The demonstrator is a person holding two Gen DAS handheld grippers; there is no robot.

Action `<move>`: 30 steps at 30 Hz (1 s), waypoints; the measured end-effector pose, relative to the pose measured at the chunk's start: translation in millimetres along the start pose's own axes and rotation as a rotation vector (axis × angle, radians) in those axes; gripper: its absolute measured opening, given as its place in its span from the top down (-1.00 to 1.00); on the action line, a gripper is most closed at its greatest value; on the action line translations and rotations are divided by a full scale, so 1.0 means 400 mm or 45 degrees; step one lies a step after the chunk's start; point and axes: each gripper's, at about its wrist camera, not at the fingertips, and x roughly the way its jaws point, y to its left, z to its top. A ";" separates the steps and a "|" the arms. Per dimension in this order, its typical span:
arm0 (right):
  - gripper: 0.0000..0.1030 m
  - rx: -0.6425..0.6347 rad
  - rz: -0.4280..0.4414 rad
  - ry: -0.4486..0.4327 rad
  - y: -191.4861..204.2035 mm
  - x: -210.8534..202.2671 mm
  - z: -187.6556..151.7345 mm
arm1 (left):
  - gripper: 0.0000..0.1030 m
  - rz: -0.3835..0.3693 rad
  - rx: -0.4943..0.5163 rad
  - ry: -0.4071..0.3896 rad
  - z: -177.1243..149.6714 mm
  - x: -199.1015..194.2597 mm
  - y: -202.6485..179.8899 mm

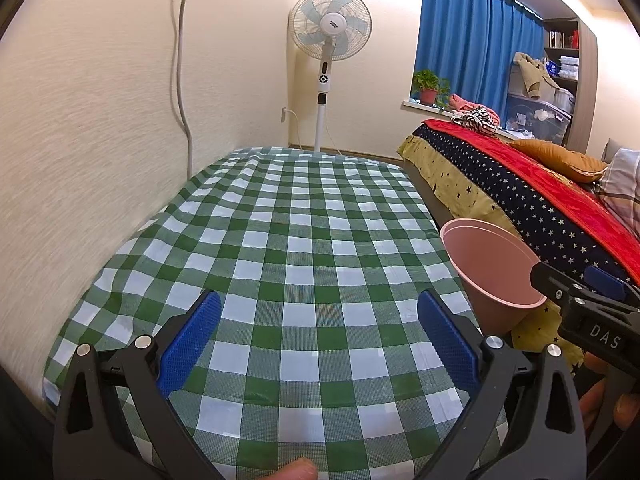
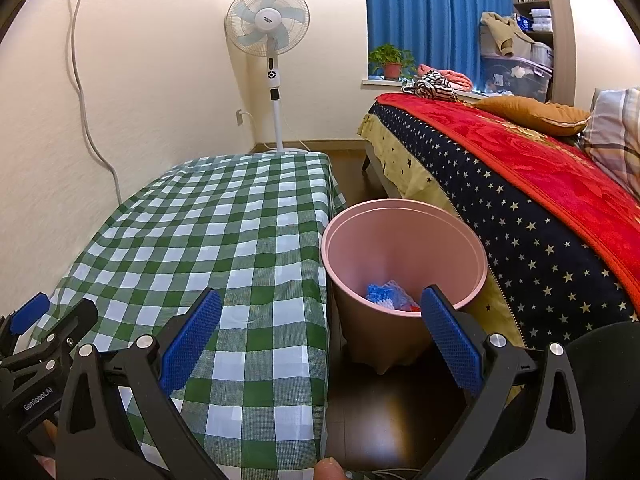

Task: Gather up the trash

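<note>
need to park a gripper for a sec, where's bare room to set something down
The checked tablecloth is bare from the wall to its edge by the pink bin. Dark floor before the bin is free. Between table, bin and bed it is tight.

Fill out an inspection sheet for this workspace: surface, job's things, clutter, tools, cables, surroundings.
Surface: table under a green checked cloth, wrinkled near the wall; nothing seen on it.
Job's things: pink bin on the floor between table and bed, with blue and red trash at the bottom.
Clutter: nothing seen on the table; clothes piled at the bed's far end.
Tools: left tool open over the cloth, empty; right tool open, empty, at the table edge near the bin.
Cables: grey cable running down the wall; fan cord to a wall socket.
Surroundings: standing fan, blue curtain, potted plant, bed, shelves.
</note>
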 end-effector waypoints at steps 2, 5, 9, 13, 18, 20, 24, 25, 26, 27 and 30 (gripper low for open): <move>-0.90 0.000 0.001 0.000 -0.001 0.000 0.000 | -0.85 -0.001 0.000 0.000 0.000 0.000 -0.001; -0.90 -0.001 -0.001 0.001 0.000 0.000 -0.001 | -0.85 -0.002 -0.001 0.000 -0.001 0.001 -0.001; -0.90 -0.001 -0.001 0.002 0.000 0.001 -0.001 | -0.85 -0.001 -0.002 0.000 0.000 0.001 0.000; -0.90 -0.004 0.000 0.007 -0.002 0.002 -0.003 | -0.85 -0.006 -0.006 0.000 0.000 0.001 -0.004; -0.90 -0.004 -0.001 0.007 -0.005 0.003 -0.005 | -0.85 -0.007 -0.003 0.002 0.001 0.001 -0.005; -0.90 -0.005 -0.001 0.009 -0.006 0.003 -0.006 | -0.85 -0.006 -0.003 0.002 0.001 0.001 -0.006; -0.90 -0.008 0.000 0.008 -0.007 0.003 -0.006 | -0.85 -0.007 -0.003 0.002 0.001 0.001 -0.005; -0.90 -0.008 0.000 0.010 -0.010 0.003 -0.007 | -0.85 -0.008 -0.004 0.002 0.001 0.001 -0.007; -0.90 -0.008 0.000 0.010 -0.009 0.003 -0.007 | -0.85 -0.007 -0.003 0.002 0.001 0.001 -0.006; -0.90 -0.007 -0.001 0.010 -0.012 0.003 -0.008 | -0.85 -0.007 -0.003 0.002 0.001 0.001 -0.005; -0.90 -0.008 -0.001 0.010 -0.010 0.004 -0.007 | -0.85 -0.007 -0.003 0.002 0.001 0.001 -0.004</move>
